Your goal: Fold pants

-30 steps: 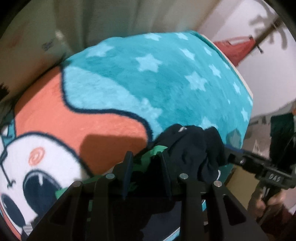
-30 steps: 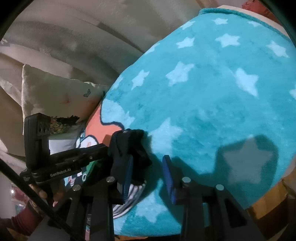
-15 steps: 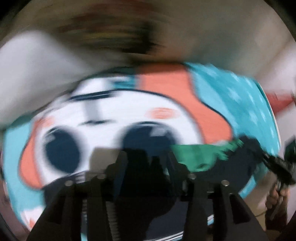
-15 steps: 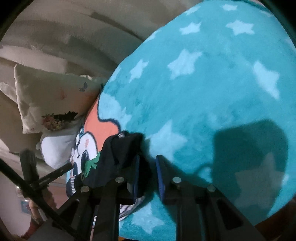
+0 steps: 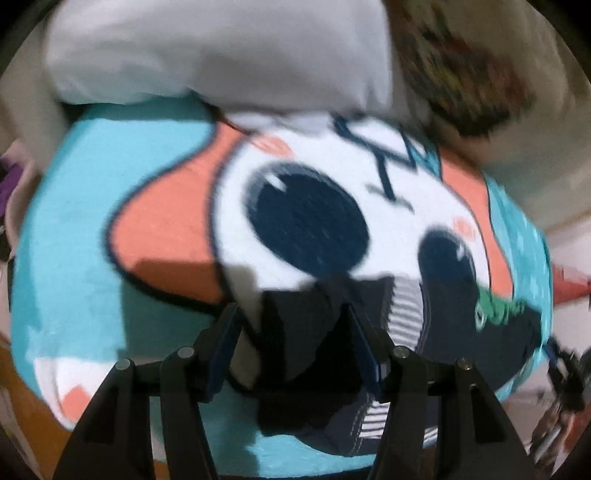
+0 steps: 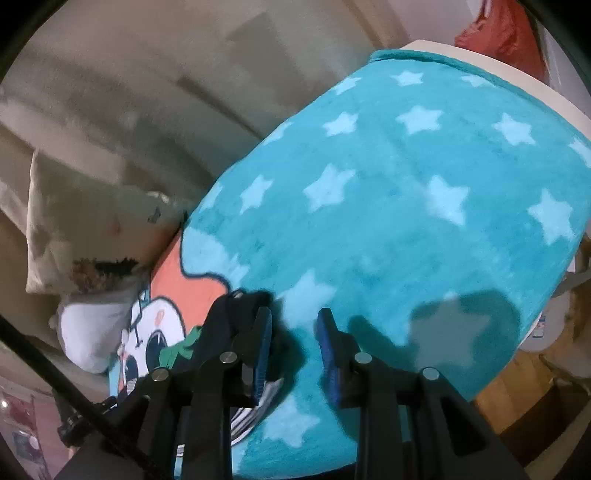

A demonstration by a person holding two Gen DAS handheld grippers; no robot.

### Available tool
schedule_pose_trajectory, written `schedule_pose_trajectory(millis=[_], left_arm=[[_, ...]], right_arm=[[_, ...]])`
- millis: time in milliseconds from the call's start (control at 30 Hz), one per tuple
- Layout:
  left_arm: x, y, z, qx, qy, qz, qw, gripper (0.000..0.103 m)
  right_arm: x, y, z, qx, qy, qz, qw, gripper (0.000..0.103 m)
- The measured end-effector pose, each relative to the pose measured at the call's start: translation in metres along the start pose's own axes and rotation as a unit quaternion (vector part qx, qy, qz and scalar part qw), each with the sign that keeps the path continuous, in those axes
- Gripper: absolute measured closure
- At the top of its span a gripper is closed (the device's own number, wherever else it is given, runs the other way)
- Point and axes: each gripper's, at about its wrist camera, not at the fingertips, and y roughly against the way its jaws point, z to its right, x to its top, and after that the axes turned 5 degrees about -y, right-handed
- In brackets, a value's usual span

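The dark navy pants (image 5: pixel 439 332), with a striped white band and a green patch, lie bunched on a teal cartoon blanket (image 5: pixel 92 221). My left gripper (image 5: pixel 290 332) points steeply down over one end of them. Its jaws are opening, and dark cloth lies loose between the fingers with a pale gap beside the left pad. In the right wrist view the other end of the pants (image 6: pixel 225 314) sits just left of my right gripper (image 6: pixel 294 332). Its jaws are opening too, with only starred blanket (image 6: pixel 406 221) showing between them.
White pillows (image 5: pixel 221 48) and a patterned pillow (image 6: pixel 74 229) lie at the head of the bed against a curtain. The blanket's near edge drops to a wooden frame (image 6: pixel 498 391). A red item (image 6: pixel 498 33) sits beyond the far corner.
The left gripper swept from the starred area to over the cartoon face, rolling as it went, and its jaws widened off the cloth. The right gripper barely moved; its jaws narrowed, then widened.
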Motion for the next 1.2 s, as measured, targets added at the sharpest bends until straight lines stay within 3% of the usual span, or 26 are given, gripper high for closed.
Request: schedule_pose_trajectory(millis=[133,333,500,533,567,800,967,1100,1167,1200], left_arm=[[-0.005,-0.002,0.013,-0.003,-0.045,-0.003,0.999,0.046],[-0.008,0.022,-0.025,-0.055,0.001,0.022,0.9983,0.046],[-0.01,0.004,-0.016,-0.072,-0.03,-0.002,0.9969,0.046],[-0.008,0.003,-0.016,-0.074,-0.032,-0.004,0.9967,0.054],[-0.007,0.0,-0.014,-0.073,-0.03,-0.006,0.9968,0.08],[-0.014,0.015,-0.011,-0.082,-0.018,-0.012,0.9964,0.086],[-0.027,0.02,-0.016,-0.121,-0.003,-0.05,0.9913,0.087],[-0.042,0.003,-0.017,-0.102,-0.016,-0.085,0.991,0.087],[-0.044,-0.002,-0.022,-0.107,-0.006,-0.082,0.9909,0.087],[-0.043,-0.002,-0.023,-0.107,-0.004,-0.079,0.9911,0.087]], right_arm=[[-0.02,0.0,-0.019,-0.004,0.01,0.003,1.0,0.075],[-0.046,0.009,-0.037,-0.024,0.025,0.017,0.999,0.075],[-0.064,0.003,-0.047,-0.029,0.025,0.008,0.999,0.075],[-0.067,0.0,-0.05,-0.03,0.026,0.005,0.999,0.075],[-0.07,-0.002,-0.053,-0.031,0.026,0.003,0.999,0.075],[-0.082,0.001,-0.06,-0.054,0.029,0.01,0.998,0.075],[-0.086,0.0,-0.045,-0.069,0.008,0.008,0.998,0.075],[-0.085,-0.004,-0.036,-0.07,-0.007,0.007,0.997,0.075],[-0.083,-0.006,-0.035,-0.067,-0.008,0.007,0.998,0.07],[-0.081,-0.007,-0.035,-0.067,-0.009,0.01,0.998,0.058]])
